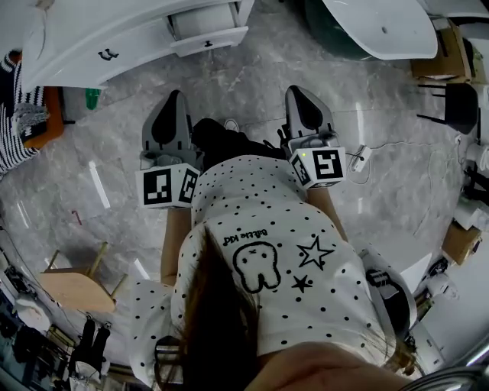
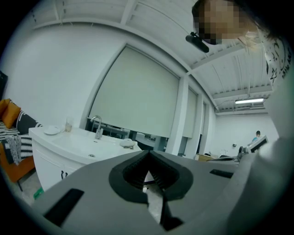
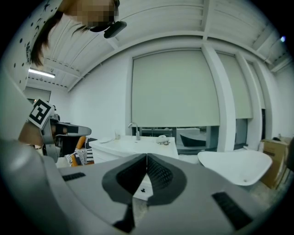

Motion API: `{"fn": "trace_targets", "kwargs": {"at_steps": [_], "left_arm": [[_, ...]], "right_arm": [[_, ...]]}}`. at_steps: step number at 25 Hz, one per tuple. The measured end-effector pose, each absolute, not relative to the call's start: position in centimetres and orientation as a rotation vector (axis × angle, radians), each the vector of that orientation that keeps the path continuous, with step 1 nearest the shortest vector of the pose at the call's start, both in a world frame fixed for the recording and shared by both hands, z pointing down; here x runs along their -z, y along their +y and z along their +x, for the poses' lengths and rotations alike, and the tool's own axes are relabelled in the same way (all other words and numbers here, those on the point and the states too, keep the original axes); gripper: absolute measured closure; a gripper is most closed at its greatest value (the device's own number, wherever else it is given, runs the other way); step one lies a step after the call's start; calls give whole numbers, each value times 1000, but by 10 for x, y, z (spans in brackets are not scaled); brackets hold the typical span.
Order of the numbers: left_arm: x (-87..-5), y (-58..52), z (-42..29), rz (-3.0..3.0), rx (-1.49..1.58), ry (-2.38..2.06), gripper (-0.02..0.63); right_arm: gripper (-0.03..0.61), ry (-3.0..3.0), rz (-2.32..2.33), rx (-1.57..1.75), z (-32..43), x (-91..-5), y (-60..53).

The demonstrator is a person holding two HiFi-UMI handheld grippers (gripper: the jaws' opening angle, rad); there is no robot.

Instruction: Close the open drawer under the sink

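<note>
A white sink cabinet (image 1: 92, 46) stands across the top of the head view, and its drawer (image 1: 208, 34) is pulled out toward me, with a small dark handle on its front. My left gripper (image 1: 174, 98) and right gripper (image 1: 299, 93) both point at the cabinet from a distance over the marble floor. Both are shut and hold nothing. In the left gripper view the closed left gripper (image 2: 148, 153) sits below the sink top and faucet (image 2: 97, 126). In the right gripper view the closed right gripper (image 3: 147, 156) lines up with the drawer front (image 3: 143, 190).
A white freestanding tub (image 1: 382, 23) lies at the top right, with cardboard boxes (image 1: 439, 53) beyond it. An orange seat with striped cloth (image 1: 30, 114) is at the left. A wooden stool (image 1: 76, 286) stands behind me, and a power strip (image 1: 359, 159) lies on the floor at the right.
</note>
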State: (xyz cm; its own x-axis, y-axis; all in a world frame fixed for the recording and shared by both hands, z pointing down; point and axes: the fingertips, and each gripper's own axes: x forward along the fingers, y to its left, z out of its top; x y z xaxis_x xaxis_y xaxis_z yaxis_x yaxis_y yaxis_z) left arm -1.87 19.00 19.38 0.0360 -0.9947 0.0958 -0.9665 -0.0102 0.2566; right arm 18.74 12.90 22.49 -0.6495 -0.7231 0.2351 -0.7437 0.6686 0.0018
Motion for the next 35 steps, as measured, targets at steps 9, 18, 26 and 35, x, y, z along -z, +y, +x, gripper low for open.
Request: {"fn": "trace_targets", "kwargs": {"at_steps": [9,18,26,35], "left_arm": [[-193,160,-19,2074,165,-2012,610],[-204,113,-45,2084,146,-1950,610],[-200,70,-98,2069,146,-1961,611],[-209,-3,-90,2083,125,-1906,610]], "right_arm": [[566,-2645,1211,-190,192,-237,103],[566,-2611,1241,-212,167,-240,59],[566,-2590,1271,-180,129,-224,18],[565,-2533,1320,-192,147,-233,-53]]}}
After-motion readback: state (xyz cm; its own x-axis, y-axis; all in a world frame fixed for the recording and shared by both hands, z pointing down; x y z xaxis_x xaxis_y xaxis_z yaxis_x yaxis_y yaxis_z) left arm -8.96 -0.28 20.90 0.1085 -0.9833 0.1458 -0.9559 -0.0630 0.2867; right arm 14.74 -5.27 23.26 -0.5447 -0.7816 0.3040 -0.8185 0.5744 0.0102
